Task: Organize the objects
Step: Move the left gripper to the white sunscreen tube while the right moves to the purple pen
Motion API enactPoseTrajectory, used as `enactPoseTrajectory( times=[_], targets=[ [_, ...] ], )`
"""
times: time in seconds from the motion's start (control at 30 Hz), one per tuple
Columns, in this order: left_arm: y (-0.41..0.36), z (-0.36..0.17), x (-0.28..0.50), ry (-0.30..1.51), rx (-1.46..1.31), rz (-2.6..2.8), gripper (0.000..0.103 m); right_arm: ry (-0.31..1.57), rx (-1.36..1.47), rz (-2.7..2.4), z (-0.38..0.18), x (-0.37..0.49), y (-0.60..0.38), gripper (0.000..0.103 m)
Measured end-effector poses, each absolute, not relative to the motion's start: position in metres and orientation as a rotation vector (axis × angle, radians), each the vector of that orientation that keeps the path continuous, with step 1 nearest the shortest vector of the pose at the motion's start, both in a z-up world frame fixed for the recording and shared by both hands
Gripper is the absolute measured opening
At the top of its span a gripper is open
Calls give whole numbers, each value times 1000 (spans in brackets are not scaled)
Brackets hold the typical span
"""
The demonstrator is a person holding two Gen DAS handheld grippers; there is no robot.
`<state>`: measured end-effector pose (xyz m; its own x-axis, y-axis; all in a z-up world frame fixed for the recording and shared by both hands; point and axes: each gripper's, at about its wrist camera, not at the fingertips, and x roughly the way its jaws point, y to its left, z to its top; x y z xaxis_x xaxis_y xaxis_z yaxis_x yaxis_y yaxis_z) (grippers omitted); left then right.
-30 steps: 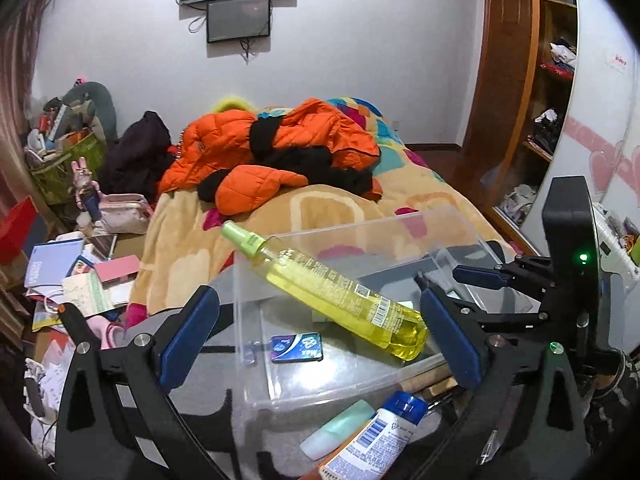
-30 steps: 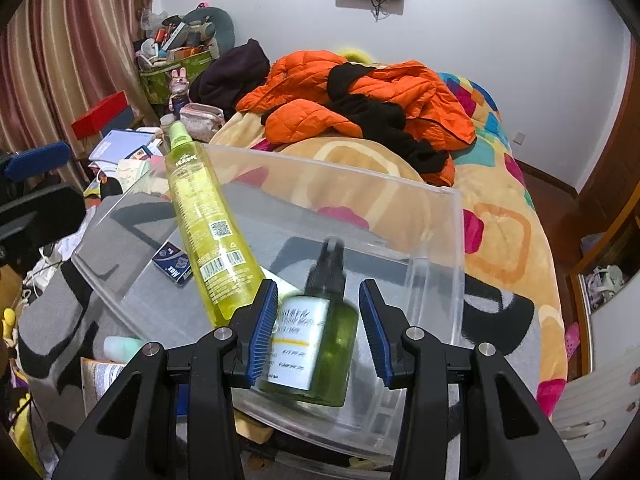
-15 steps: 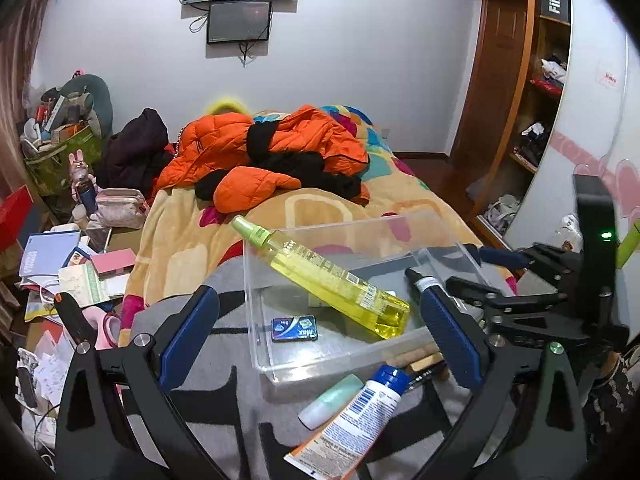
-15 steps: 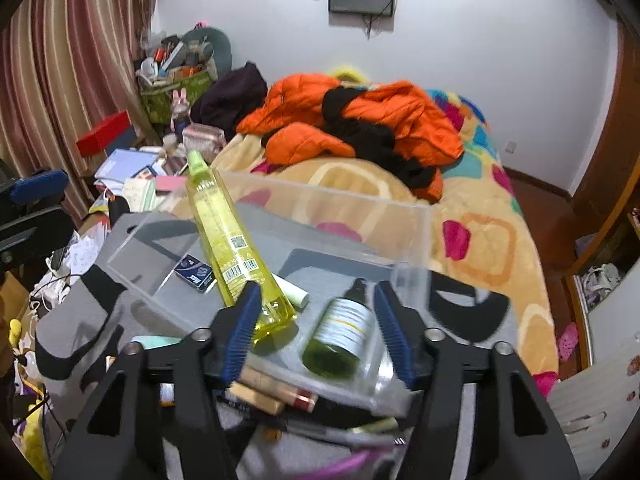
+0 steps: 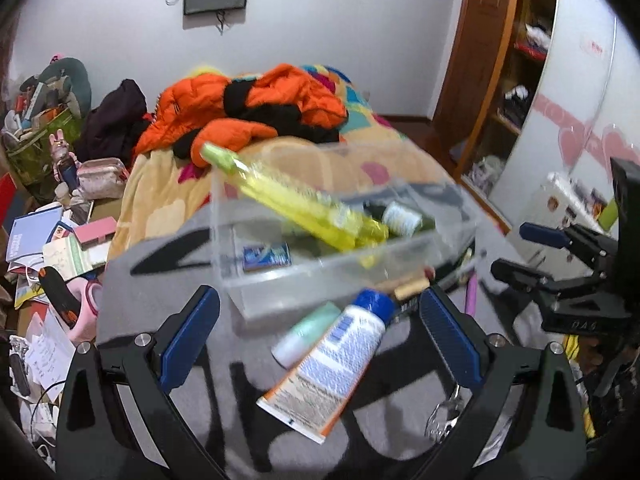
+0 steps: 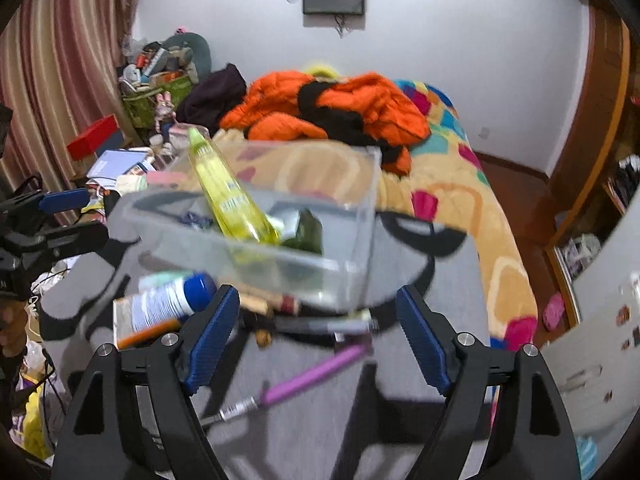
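A clear plastic bin sits on a grey blanket. In it lie a long yellow bottle, a dark green spray bottle and a small blue pack. In front of the bin lie a white tube with a blue cap, a mint stick, several pens and a purple pen. My left gripper is open and empty above the tube. My right gripper is open and empty above the pens.
Orange jackets lie piled on the colourful bed behind the bin. Books, papers and bags clutter the floor at the left. A wooden shelf and a white cabinet stand at the right.
My right gripper let go of the green spray bottle in the bin, opened wide and pulled back. My left gripper also pulled back and now hangs over the tube.
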<state>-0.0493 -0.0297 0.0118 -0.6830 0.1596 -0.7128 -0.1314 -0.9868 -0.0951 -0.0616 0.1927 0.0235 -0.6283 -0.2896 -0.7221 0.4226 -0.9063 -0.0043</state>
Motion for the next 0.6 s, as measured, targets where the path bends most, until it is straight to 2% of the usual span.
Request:
enactPoseTrajectory(
  times=[0.33,0.43,0.47,0.53,0.6],
  targets=[
    [-7,-40,-59,15,-1330,2657,102,83,1303,-2479,-31,-56,221,76],
    [-4,-45,-64,38,-1327,2638,100,46,1339,-2456,-39,-59,220,65],
    [-2,-48,-67,38,-1329,2619,98,40,1348,-2448,-41,-60,219,60],
    [-1,-52,-72,28,-1343,2593,81,28,1366,-2419,-45,-64,215,53],
    [0,-58,-76,9,-1372,2549,72,31,1374,-2395,-50,-64,208,46]
  ],
)
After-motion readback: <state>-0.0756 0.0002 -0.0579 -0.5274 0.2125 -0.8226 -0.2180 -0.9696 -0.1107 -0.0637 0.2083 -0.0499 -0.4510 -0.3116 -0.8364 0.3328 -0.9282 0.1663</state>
